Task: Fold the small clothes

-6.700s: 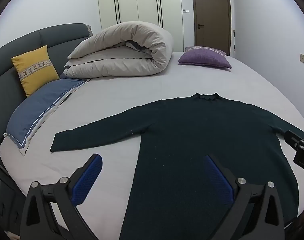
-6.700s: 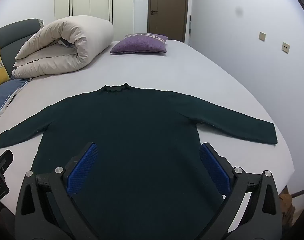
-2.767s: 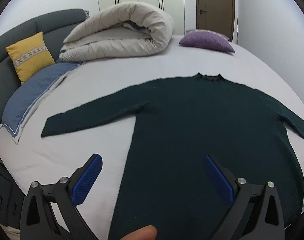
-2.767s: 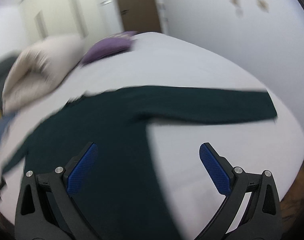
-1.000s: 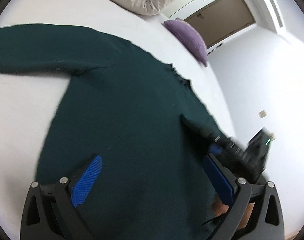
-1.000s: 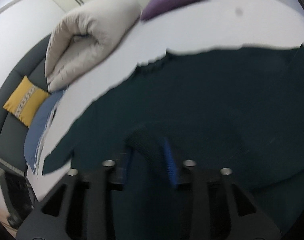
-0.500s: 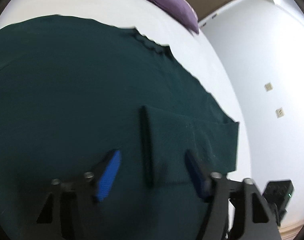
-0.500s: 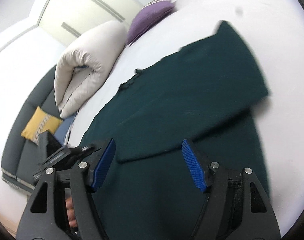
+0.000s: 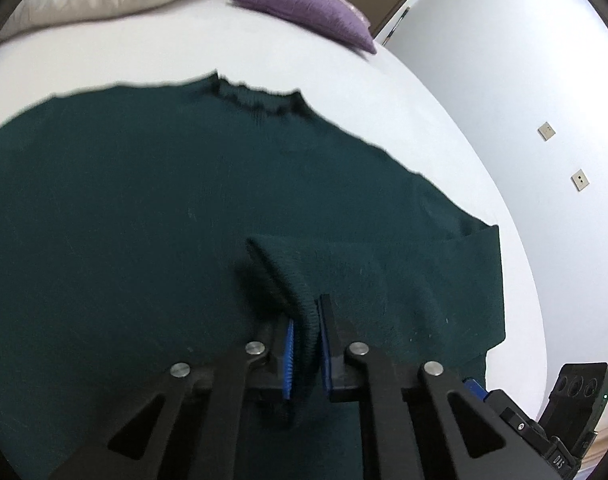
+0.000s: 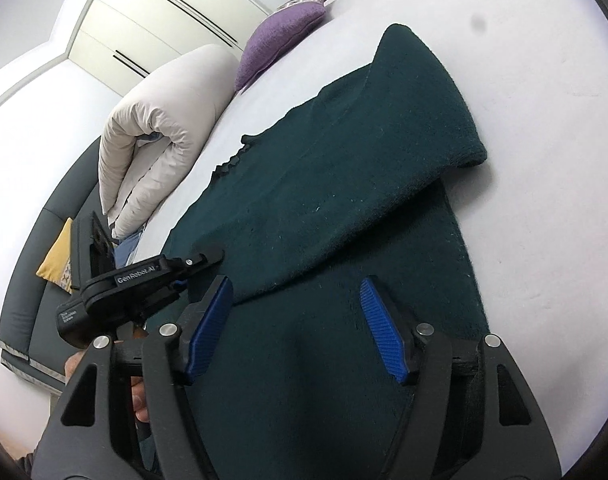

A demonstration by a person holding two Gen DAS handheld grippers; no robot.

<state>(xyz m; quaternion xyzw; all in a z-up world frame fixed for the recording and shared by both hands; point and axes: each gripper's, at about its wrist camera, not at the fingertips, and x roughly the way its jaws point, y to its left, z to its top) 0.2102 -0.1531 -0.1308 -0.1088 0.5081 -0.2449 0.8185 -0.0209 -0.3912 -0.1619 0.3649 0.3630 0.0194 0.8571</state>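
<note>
A dark green sweater [image 9: 143, 208] lies flat on the white bed [image 9: 444, 132], collar away from me. Its right sleeve [image 10: 364, 184] is folded back across the chest. My left gripper [image 9: 304, 340] is shut on the cuff [image 9: 299, 300] of that sleeve, over the middle of the body. It also shows in the right wrist view [image 10: 207, 258], at the cuff end of the sleeve. My right gripper [image 10: 295, 320] is open and empty, just above the sweater's lower body below the folded sleeve. The sweater's left sleeve is out of view.
A rolled cream duvet [image 10: 159, 128] and a purple cushion [image 9: 304, 12] lie at the head of the bed. A yellow cushion [image 10: 55, 258] leans on the grey headboard [image 10: 35, 280]. The bed's right edge [image 9: 524, 248] runs close to the folded shoulder.
The right gripper carried the right sleeve across the chest and let go. The left gripper swung over from the left side and closed on the sleeve's cuff.
</note>
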